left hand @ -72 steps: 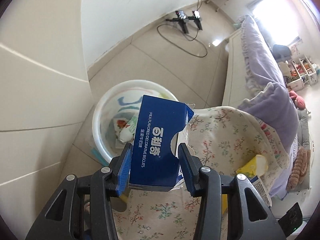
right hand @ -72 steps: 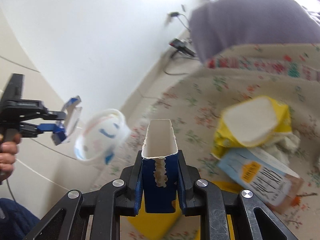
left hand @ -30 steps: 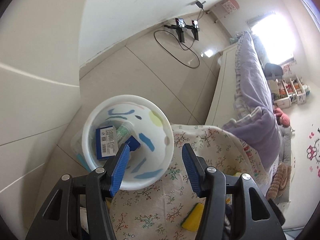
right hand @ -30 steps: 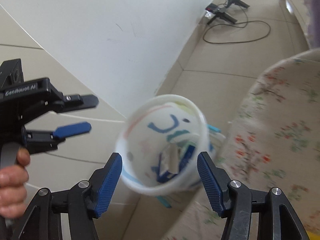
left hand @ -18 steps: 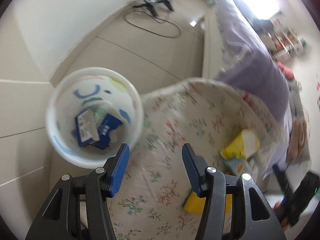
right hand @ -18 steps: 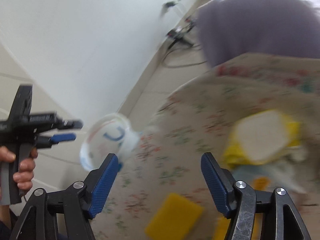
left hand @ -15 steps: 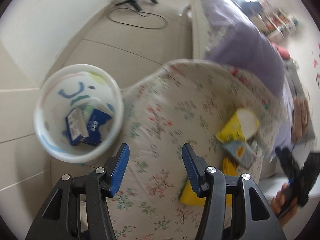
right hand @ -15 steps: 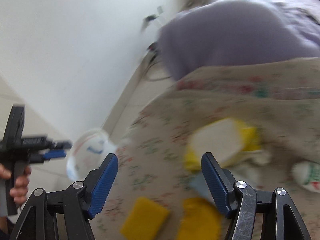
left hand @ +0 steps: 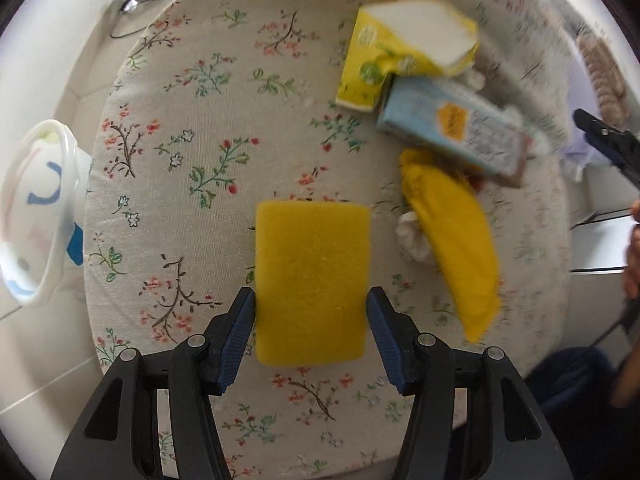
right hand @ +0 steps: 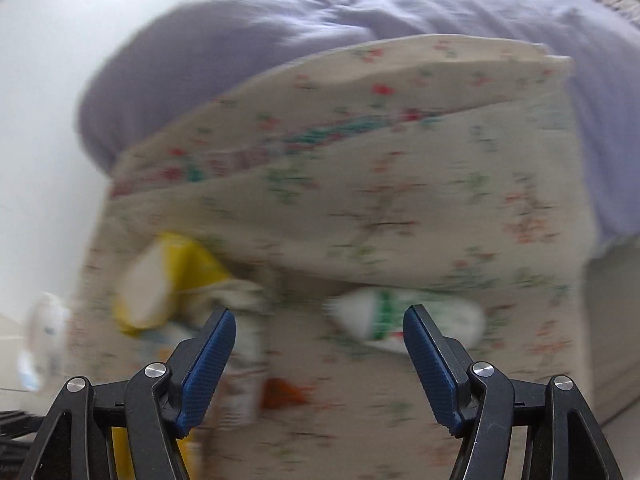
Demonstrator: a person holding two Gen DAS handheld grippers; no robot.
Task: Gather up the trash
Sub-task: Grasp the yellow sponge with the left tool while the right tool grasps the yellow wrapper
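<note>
The yellow sponge (left hand: 312, 284) lies flat on the flowered cloth (left hand: 208, 128) at the centre of my left view, between the blue pads of my left gripper (left hand: 311, 320); those jaws have just been opening a little further, and whether the pads touch the sponge's edges or only stand beside it I cannot tell. Just right of the sponge a yellow wrapper (left hand: 452, 248) lies slantwise, with a crumpled white scrap (left hand: 412, 236) at its edge. Above it, toward the upper right, sits a pale blue packet (left hand: 452, 128), and beyond that a yellow tissue pack (left hand: 400, 52) with its white top showing. At the left edge of the frame, off the cloth, stands the white bin (left hand: 40, 216) with blue marks inside. My right gripper (right hand: 319, 344) is spread wide with nothing between its pads, its jaws having just been opening. Its view is badly blurred (I can only make out so much): a white tube with green print (right hand: 404, 320) lies on the cloth just beyond the right pad, and a lilac quilt (right hand: 360, 20) fills the top.
</note>
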